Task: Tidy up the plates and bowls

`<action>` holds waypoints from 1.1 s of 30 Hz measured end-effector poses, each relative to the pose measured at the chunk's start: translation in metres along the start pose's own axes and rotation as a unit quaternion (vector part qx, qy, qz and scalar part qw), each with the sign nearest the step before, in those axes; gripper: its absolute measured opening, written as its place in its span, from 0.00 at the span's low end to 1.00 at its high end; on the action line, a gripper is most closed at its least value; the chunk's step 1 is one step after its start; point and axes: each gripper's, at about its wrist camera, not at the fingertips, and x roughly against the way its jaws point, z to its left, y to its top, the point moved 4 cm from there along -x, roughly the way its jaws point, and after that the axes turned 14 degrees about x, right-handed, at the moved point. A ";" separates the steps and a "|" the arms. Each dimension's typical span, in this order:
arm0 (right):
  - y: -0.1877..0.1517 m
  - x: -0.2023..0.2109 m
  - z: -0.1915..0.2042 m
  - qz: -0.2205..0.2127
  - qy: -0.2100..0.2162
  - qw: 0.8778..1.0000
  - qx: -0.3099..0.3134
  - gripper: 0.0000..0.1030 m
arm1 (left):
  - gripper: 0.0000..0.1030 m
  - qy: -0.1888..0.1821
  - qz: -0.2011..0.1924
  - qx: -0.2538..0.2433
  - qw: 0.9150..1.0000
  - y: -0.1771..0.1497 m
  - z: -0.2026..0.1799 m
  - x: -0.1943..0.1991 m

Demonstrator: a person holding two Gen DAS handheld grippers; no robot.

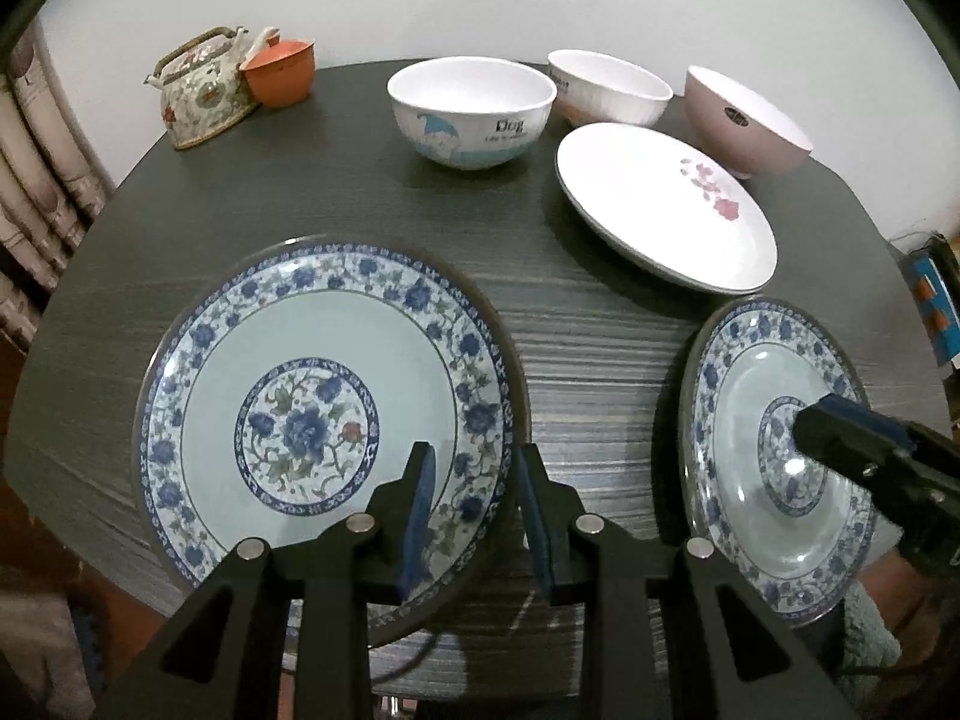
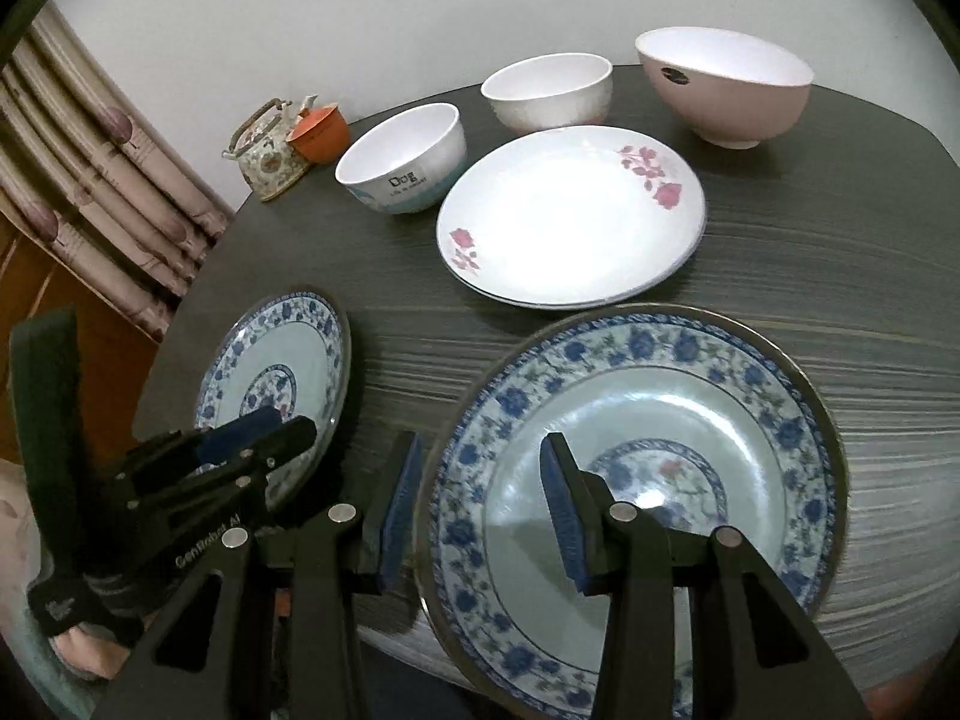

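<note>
Two blue flower plates sit at the near side of the dark table (image 2: 810, 252), and each one has a gripper on it. The left gripper (image 1: 474, 510) has its fingers set narrow, with one pad inside the left blue plate (image 1: 300, 330) and one outside. It looks like it is pinching the rim at about 5 o'clock. The right gripper (image 2: 480, 510) does the same on the right blue plate (image 2: 690, 408), at about 9 o'clock on its rim. The near edge of each plate pokes out past the table edge.

Farther back, at 12 o'clock, lies a white plate with pink flowers (image 2: 564, 222). Behind it stand three bowls: the dog bowl (image 2: 402, 168) at 11, the white bowl (image 2: 546, 90) at 12 and the pink bowl (image 2: 720, 90) at 1.

I think these plates are hard, shiny and a bit heavy. They could slip, and they would break if dropped. The rim is the only good place to hold. A plate held at one edge wants to tip down, so go slow and keep it flat.
</note>
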 end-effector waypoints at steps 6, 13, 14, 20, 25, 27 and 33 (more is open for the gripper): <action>-0.008 0.010 -0.015 -0.008 0.002 1.000 -0.014 0.38 | 0.28 -0.008 0.005 0.004 1.000 -0.002 -0.003 -0.001; -0.012 0.018 -0.031 -0.013 0.008 1.000 -0.021 0.38 | 0.28 -0.039 0.003 0.006 0.999 -0.002 -0.017 0.013; -0.012 0.019 -0.033 -0.013 0.008 1.000 -0.022 0.38 | 0.28 -0.044 0.008 0.009 0.999 -0.002 -0.018 0.013; -0.015 0.029 -0.048 -0.015 0.003 0.999 -0.028 0.38 | 0.28 -0.070 0.039 0.033 0.996 -0.006 -0.027 0.012; -0.025 0.042 -0.075 -0.021 -0.012 0.999 -0.040 0.38 | 0.28 -0.085 0.051 0.039 0.994 -0.009 -0.038 0.009; -0.032 0.044 -0.090 -0.020 -0.014 0.998 -0.058 0.38 | 0.28 -0.091 0.059 0.043 0.993 -0.010 -0.043 0.007; -0.052 0.041 -0.120 -0.002 -0.005 0.995 -0.098 0.38 | 0.33 -0.109 0.078 0.039 0.990 -0.015 -0.054 0.001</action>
